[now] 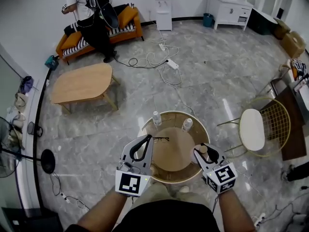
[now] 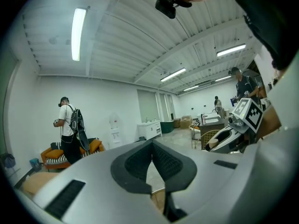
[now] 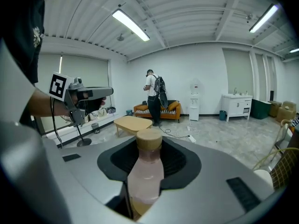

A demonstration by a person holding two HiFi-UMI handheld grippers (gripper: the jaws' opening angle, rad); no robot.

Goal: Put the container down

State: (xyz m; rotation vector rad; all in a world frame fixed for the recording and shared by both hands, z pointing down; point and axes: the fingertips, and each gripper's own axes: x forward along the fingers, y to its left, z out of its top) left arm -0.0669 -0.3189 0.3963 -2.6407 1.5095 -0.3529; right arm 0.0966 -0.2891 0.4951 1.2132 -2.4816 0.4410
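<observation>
**Container clamped in my right jaws, over the table's right edge**

The container (image 3: pixel 145 171) is a small bottle with a pale pink, see-through body and a tan cap (image 3: pixel 149 139). It stands upright between the pads of my right gripper (image 3: pixel 149 149), whose jaws are spread wide and pressed against its two sides. The side facing my camera is plain, and I can read no print on it. In the head view the container (image 1: pixel 203 149) shows just inside the right rim of the round table (image 1: pixel 170 112). I cannot tell whether its base touches the top.

My right gripper (image 1: pixel 203 154) carries a cube with a black-and-white square marker (image 1: pixel 221 178). My left gripper (image 1: pixel 148 138) carries another such marker (image 1: pixel 129 182).

My left gripper (image 2: pixel 152 143) has its jaws drawn together at the tips, with nothing between them. It sits over the table's left edge, level with the right one.

Two clear bottles (image 1: pixel 157 118) (image 1: pixel 187 124) stand at the far side of the table; their labels are too small to read. A thin dark thing (image 1: pixel 161 138) that I cannot make out lies near the table's middle.

A white-seated wire chair (image 1: pixel 252 129) stands to the right. A low wooden coffee table (image 1: pixel 82 83) and an orange sofa (image 1: pixel 126 18) are farther off to the left, and a person with a backpack (image 3: pixel 154 97) stands by the sofa.
</observation>
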